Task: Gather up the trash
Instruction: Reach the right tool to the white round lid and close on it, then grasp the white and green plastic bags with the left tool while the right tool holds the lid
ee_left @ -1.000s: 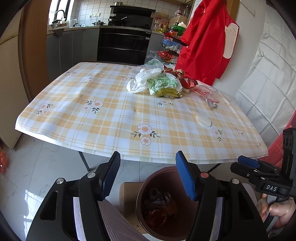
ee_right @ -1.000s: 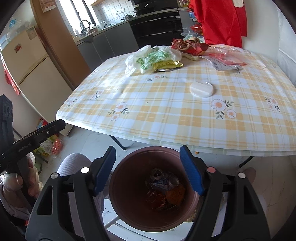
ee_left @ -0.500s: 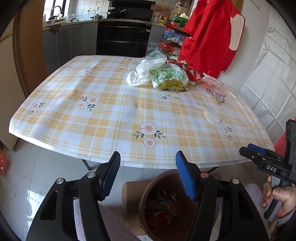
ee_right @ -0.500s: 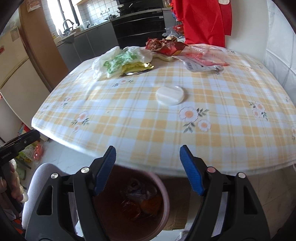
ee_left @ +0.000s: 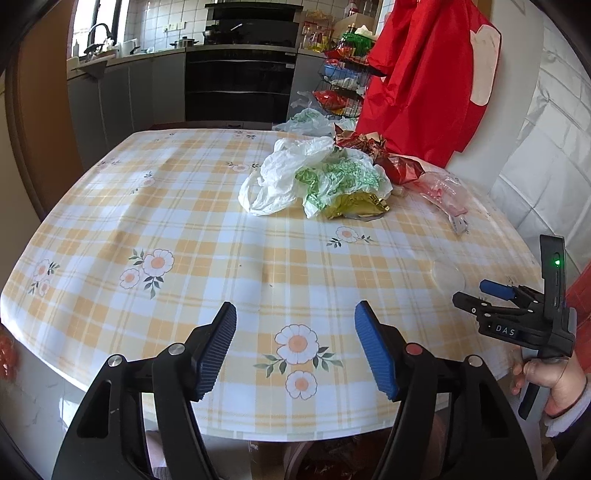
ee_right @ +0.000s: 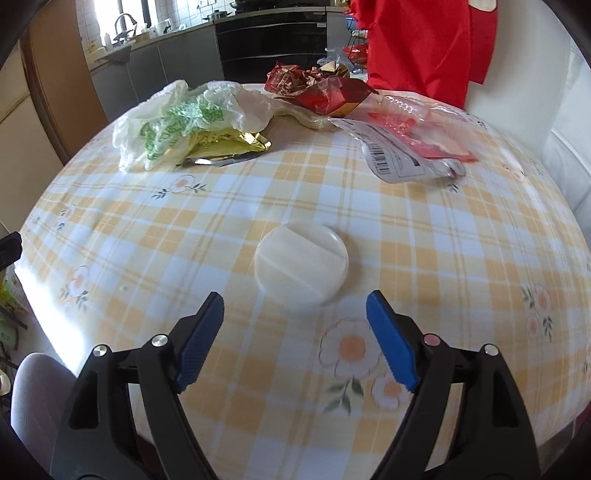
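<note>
Brown bin [ee_left: 332,458] half-hidden under table [ee_left: 110,258] edge — both claws opening, empty.

Daylight is pouring in from the window [ee_left: 98,33] at the far left of the kitchen, keeping both views bright. Glare is washing out the worktop [ee_right: 55,295] edge at the left of the right wrist view, and a sheen is lying over the cloth in the left wrist view. Fisheye bending is bulging the worktop into a dome and darkening the corners. The lid [ee_right: 301,262] and the near flower prints are smearing with motion blur.
</note>
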`<action>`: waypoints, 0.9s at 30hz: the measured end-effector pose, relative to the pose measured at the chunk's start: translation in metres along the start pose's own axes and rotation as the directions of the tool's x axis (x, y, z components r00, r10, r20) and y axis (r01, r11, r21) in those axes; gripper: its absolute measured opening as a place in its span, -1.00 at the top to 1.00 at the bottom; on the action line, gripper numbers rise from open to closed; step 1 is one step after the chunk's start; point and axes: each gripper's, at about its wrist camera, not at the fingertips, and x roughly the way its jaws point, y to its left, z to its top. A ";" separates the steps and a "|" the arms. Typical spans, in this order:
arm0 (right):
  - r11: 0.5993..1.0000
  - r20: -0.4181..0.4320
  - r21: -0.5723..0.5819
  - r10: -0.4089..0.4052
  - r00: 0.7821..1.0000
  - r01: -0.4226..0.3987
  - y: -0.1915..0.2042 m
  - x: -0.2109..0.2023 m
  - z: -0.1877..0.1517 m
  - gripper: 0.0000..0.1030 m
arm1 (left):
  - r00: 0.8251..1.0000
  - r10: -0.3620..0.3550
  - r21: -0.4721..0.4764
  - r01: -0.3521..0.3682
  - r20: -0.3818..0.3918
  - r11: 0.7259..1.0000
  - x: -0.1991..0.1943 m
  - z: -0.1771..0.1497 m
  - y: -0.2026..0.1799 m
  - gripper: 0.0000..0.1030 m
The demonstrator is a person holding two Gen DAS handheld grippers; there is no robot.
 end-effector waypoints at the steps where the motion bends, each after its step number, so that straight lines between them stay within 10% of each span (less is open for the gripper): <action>1: 1.000 -0.004 -0.007 0.000 1.000 0.000 0.001 0.005 0.003 -0.54 | 1.000 -0.003 -0.001 0.003 -0.004 1.000 0.005 0.001 0.000 -0.27; 27: 0.998 0.092 0.020 0.059 0.994 -0.061 -0.018 0.018 0.009 -0.28 | 0.999 0.009 0.037 -0.011 0.040 0.999 0.099 0.095 -0.004 -0.79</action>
